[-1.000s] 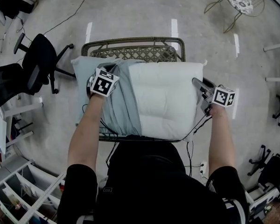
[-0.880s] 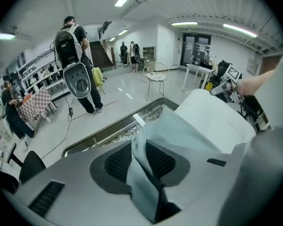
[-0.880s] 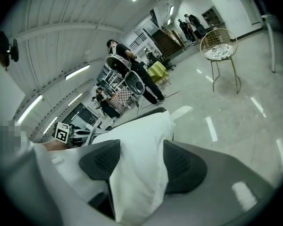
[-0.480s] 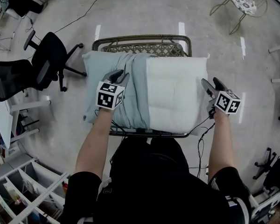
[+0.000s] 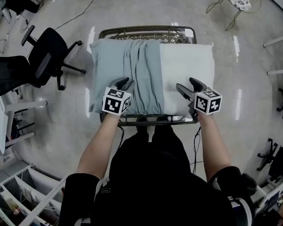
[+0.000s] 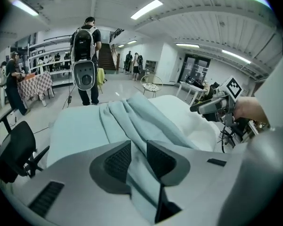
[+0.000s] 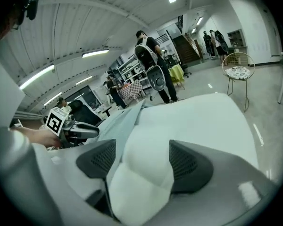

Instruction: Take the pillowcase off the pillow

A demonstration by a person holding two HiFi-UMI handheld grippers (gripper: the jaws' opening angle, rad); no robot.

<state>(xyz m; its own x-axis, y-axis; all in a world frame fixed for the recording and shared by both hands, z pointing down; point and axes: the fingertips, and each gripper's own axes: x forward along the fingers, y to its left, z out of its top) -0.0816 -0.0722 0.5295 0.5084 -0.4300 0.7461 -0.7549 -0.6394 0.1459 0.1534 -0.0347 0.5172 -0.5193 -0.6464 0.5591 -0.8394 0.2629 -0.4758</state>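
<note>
On the woven rattan bench (image 5: 146, 30), both just sprang open: left claw (image 5: 124, 82) straddles the bunched pale-blue pillowcase (image 5: 132, 65), right claw (image 5: 187, 84) the white quilted pillow (image 5: 188, 62).

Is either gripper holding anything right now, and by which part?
Nothing looks gripped. Both sets of jaws have just been opening: the left gripper straddles a pillowcase fold, the right gripper the bare pillow, both at the near edge.
</note>
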